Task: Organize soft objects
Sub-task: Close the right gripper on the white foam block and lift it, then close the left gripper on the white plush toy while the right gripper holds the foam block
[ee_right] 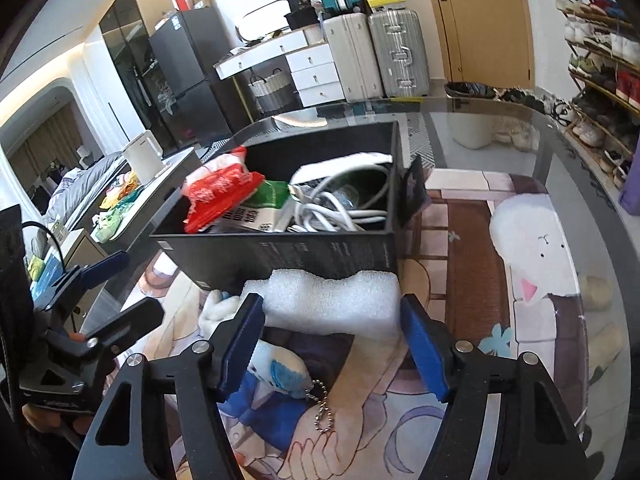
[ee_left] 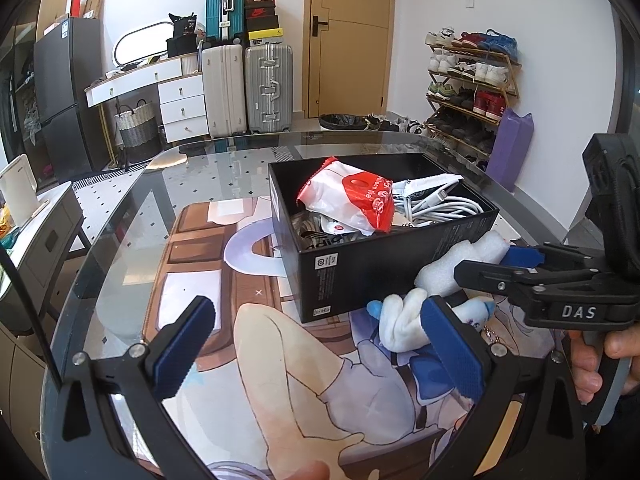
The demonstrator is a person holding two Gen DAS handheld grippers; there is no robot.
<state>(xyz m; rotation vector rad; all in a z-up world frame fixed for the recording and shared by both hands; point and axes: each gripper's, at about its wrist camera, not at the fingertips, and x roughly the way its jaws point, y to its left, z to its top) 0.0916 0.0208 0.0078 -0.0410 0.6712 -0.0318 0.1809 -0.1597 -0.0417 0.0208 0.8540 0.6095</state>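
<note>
The right gripper (ee_right: 332,344) occupies the lower centre of the right wrist view, its blue pads (ee_right: 424,350) set against both ends of a white foam block (ee_right: 334,304), which it holds clamped just in front of the near wall of the black box (ee_right: 280,250). The left gripper (ee_left: 316,344) spans the bottom of the left wrist view with its jaws spread wide apart and nothing between them. A white-and-blue plush toy (ee_left: 404,320) lies on the printed mat (ee_left: 280,360) at lower centre-right, touching the box corner and partly behind the right-hand pad. Inside the box, at frame centre, sit a red-and-white packet (ee_left: 348,196) and coiled white cables (ee_left: 436,204).
</note>
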